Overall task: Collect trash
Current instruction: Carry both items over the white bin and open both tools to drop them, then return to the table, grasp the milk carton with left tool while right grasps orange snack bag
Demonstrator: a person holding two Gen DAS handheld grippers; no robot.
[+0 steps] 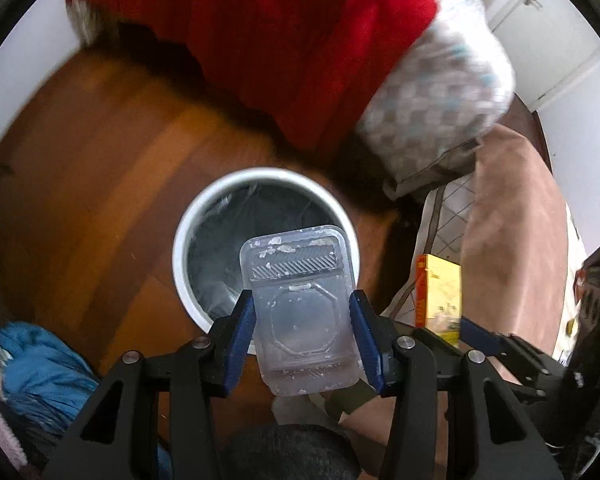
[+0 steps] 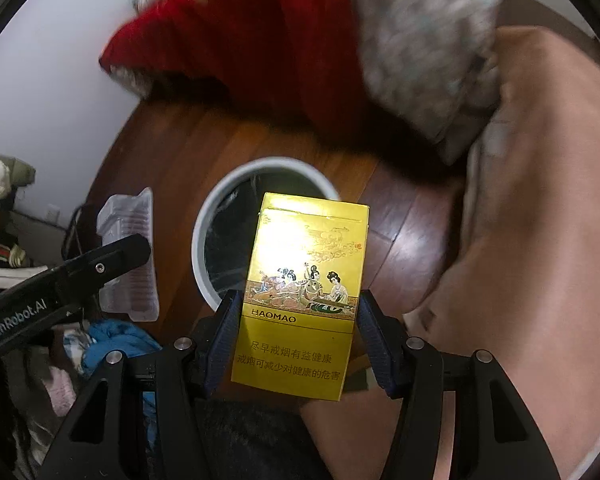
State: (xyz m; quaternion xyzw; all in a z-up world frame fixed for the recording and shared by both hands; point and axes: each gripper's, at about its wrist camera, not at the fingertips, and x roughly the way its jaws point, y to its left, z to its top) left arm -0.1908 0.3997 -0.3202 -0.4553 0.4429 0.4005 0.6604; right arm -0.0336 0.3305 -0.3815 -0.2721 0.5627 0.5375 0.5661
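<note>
My left gripper (image 1: 302,304) is shut on a clear plastic tray (image 1: 300,300) and holds it above the near rim of a white round trash bin (image 1: 188,236) lined with a dark bag. My right gripper (image 2: 300,308) is shut on a yellow cigarette pack (image 2: 300,292) marked HAOMAO and holds it above the same bin (image 2: 204,224). In the left wrist view the pack (image 1: 440,292) shows to the right of the bin. In the right wrist view the left gripper's black body (image 2: 60,284) and the clear tray (image 2: 128,256) show at the left.
The bin stands on a wooden floor (image 1: 100,184). A red cloth (image 1: 280,40) and a patterned pillow (image 1: 436,92) lie beyond it. A beige blanket (image 2: 540,220) is at the right. Blue clothing (image 1: 40,364) lies at the lower left.
</note>
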